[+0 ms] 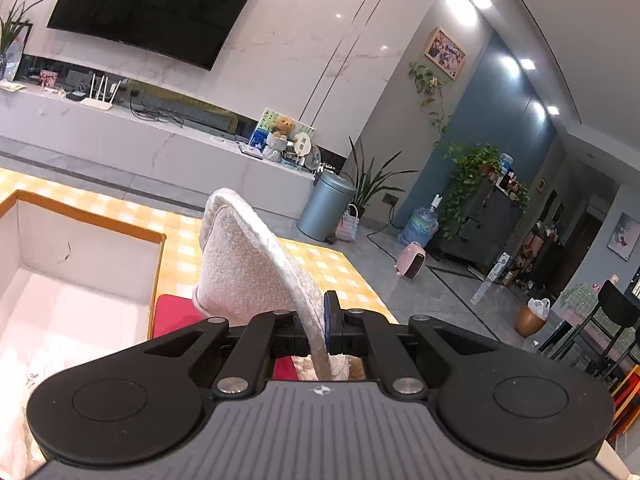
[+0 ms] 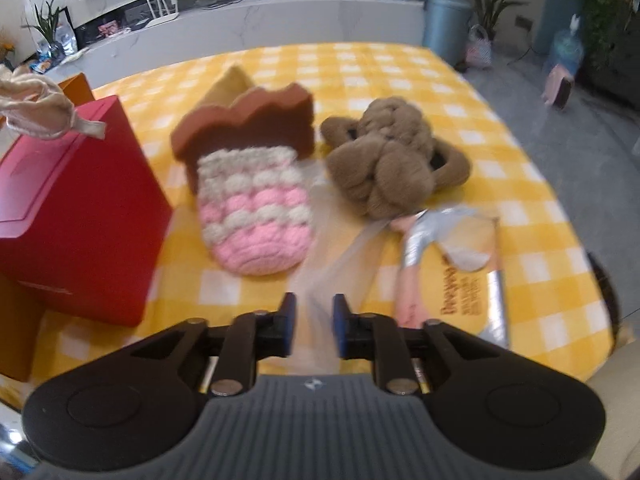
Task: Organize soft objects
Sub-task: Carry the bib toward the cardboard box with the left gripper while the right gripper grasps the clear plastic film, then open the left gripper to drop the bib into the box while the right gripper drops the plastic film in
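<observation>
I am holding a white towelling cloth (image 1: 248, 264) clenched in the left gripper (image 1: 320, 332), its pads pinching the cloth's hemmed edge so the rest is standing up above the yellow checked tablecloth (image 1: 320, 264); the open white box (image 1: 84, 240) is sitting just to the left of it, so I judge this step to be carrying the cloth over for dropping in. The right gripper (image 2: 314, 320) is hanging over a sheer, pale fabric (image 2: 320, 256) that is running between its half-open jaws (the blur is hiding whether the pads are pressing it, so I cannot tell). Ahead of it the pink-and-white knitted pouch (image 2: 256, 216), the brown sponge block (image 2: 248, 124) and the brown plush toy (image 2: 384, 160) are lying close together, with the red box (image 2: 80, 208) crowding the left side. The next move is calling for clearing the white box's orange rim; open room is lying to the right, though the table edge is near there.
</observation>
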`<act>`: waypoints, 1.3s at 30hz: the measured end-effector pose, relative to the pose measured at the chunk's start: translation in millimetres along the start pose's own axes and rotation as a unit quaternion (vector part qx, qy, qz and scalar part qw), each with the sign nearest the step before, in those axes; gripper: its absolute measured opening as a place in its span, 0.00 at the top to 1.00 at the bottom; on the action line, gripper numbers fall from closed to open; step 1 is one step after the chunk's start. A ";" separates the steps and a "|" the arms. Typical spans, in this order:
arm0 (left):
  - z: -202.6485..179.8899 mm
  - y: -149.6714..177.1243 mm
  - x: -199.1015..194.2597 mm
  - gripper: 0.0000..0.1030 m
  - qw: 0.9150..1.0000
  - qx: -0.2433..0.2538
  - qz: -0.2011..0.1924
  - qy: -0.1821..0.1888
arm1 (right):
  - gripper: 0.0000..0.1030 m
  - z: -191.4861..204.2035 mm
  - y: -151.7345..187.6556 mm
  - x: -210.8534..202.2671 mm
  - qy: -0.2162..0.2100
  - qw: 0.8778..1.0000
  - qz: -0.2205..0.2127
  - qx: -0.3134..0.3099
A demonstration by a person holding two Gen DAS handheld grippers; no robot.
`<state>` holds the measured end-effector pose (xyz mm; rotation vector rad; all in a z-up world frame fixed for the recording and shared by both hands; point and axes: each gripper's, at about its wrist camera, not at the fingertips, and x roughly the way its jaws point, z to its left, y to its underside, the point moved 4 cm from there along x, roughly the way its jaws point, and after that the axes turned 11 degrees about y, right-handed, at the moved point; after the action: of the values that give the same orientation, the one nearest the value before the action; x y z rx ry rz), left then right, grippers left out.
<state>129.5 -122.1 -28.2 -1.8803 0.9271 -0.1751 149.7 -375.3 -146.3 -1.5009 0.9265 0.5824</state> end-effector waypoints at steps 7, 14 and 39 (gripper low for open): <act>5.2 -1.7 2.6 0.94 1.000 -0.010 -0.004 0.002 | 0.22 3.8 0.0 18.1 0.037 0.999 -0.003 -0.022; 7.2 -0.4 0.8 0.94 1.000 -0.007 -0.004 -0.002 | 0.24 19.6 4.6 19.5 0.054 0.995 -0.019 -0.080; -0.3 -7.5 -6.8 0.94 1.000 -0.006 -0.027 0.004 | 0.98 9.4 -14.4 -105.3 -0.075 0.978 -0.178 -0.073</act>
<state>128.5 -116.2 -20.0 -1.9183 0.8843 -0.2101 104.5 -343.8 -54.9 -1.6809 0.4900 0.4981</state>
